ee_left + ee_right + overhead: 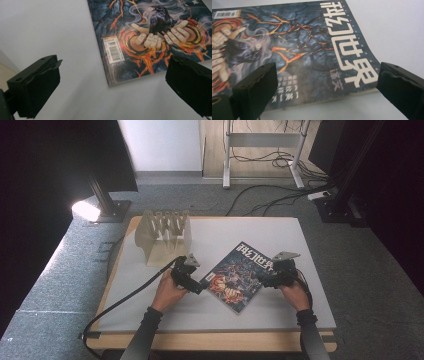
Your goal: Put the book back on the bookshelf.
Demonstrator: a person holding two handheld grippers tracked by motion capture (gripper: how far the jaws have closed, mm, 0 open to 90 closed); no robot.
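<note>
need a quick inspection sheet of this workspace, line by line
surface: grey-topped table, wooden edge, flat.
job's things: magazine lies flat, skewed, cover up, barcode near the left hand-held gripper.
clutter: pale slotted rack at the far left of the table, slots look vacant.
grippers: left hand-held gripper open at the magazine's left corner; right hand-held gripper open at its right edge; neither grips it.
cables: black cable trails off the left gripper over the table edge; more cables on the floor.
surroundings: grey carpet, a white frame, dark stands.

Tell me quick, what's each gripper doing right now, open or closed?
Left gripper: open, holding nothing, at the magazine's barcode corner.
Right gripper: open, holding nothing, jaws either side of the magazine's edge.
</note>
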